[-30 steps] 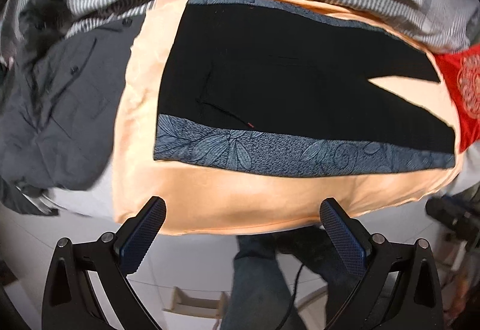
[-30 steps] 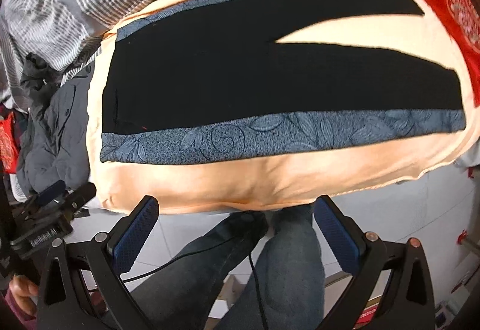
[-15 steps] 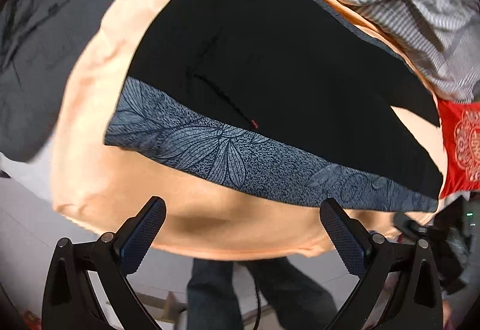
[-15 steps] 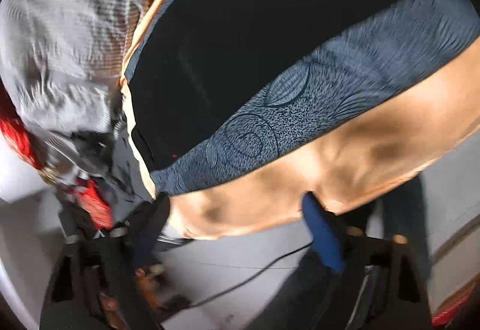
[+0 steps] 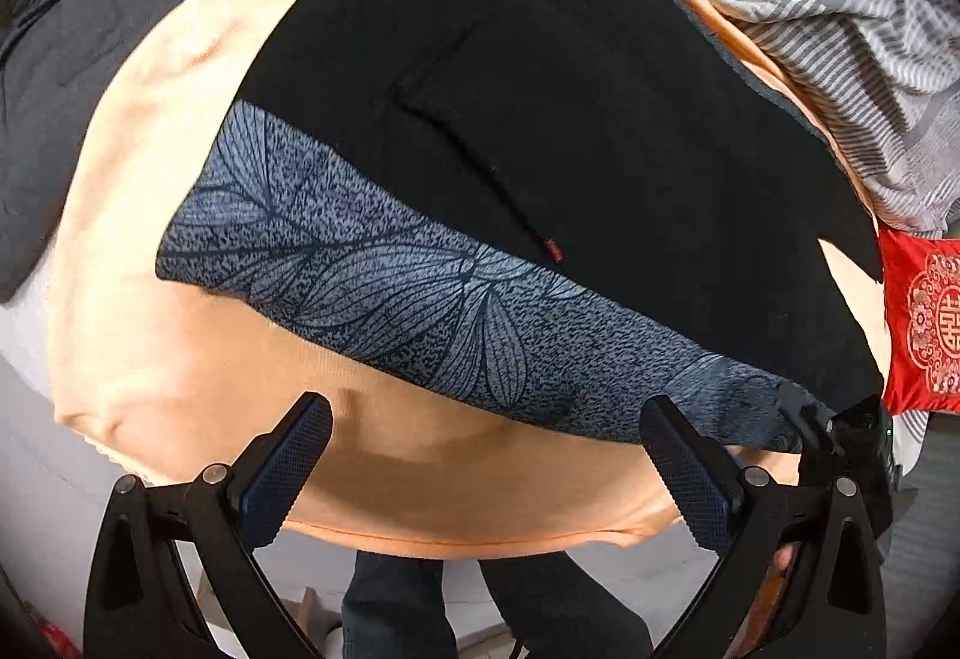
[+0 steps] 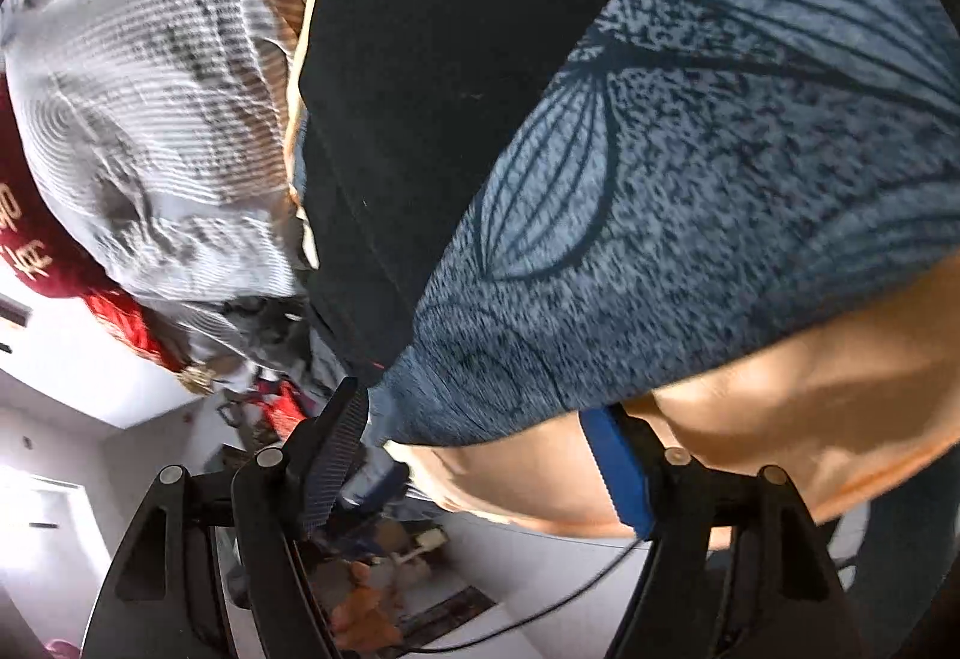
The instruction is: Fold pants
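The pants (image 5: 540, 131) are laid flat on an orange sheet (image 5: 180, 389) over a bed, black in the middle with a grey leaf-printed band (image 5: 420, 311) along the near edge. In the left wrist view the waist end lies to the left and the legs run off to the right.

The step in hand is judged to be the first grasp of the near edge for a fold. It is best done by taking only the pants' cloth, with the orange sheet left out of the bite, and by gripping both ends of the near band before anything is lifted, so that the edge rises evenly and the fold line stays straight.

The left gripper (image 5: 486, 467) is held wide apart and empty. It is poised over bare orange sheet, with the band's near edge just beyond its fingertips and nothing between them.

The right gripper (image 6: 480, 443) stands about half apart, its jaws having just been closing. A near corner of the band is seen between the two fingers, at their tips. Whether the pads already press on the cloth cannot be told, since the view is blurred. The orange sheet bulges close under the right finger (image 6: 618, 473), so a pinch of sheet along with the pants is a risk.
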